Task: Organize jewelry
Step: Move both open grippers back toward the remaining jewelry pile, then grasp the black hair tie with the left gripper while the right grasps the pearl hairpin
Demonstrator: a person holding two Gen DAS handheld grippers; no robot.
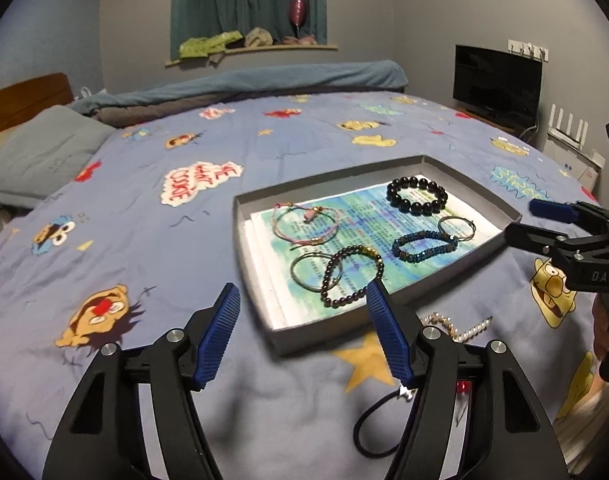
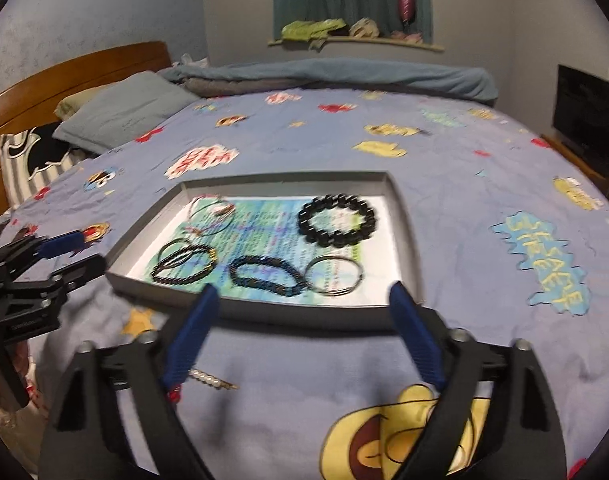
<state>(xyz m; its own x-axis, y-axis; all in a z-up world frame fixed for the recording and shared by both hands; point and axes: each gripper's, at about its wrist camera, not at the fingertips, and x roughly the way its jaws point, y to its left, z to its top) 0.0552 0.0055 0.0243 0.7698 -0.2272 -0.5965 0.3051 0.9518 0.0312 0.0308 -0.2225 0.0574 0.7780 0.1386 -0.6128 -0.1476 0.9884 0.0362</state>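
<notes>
A shallow grey box tray [image 1: 248, 248] [image 2: 408, 248] lies on the bed and holds several bracelets: a black bead bracelet [image 1: 417, 195] [image 2: 337, 220], a blue beaded one [image 1: 424, 245] [image 2: 264, 276], a dark bead one [image 1: 350, 276] [image 2: 184, 266], a pink cord one [image 1: 306, 224], and thin metal rings [image 1: 458, 228] [image 2: 334, 274]. A pearl bracelet [image 1: 460, 326] [image 2: 208, 378] and a black cord [image 1: 378, 424] lie on the sheet before the tray. My left gripper [image 1: 304, 336] is open and empty near the tray's front corner. My right gripper [image 2: 300, 340] [image 1: 544, 220] is open and empty at the tray's near edge.
The bed is covered by a blue cartoon-print sheet [image 1: 144, 208]. Grey pillows [image 1: 40, 156] and a wooden headboard [image 2: 76, 68] stand at the left. A folded blanket [image 1: 264, 80] lies at the far edge. A TV [image 1: 498, 80] stands at the right.
</notes>
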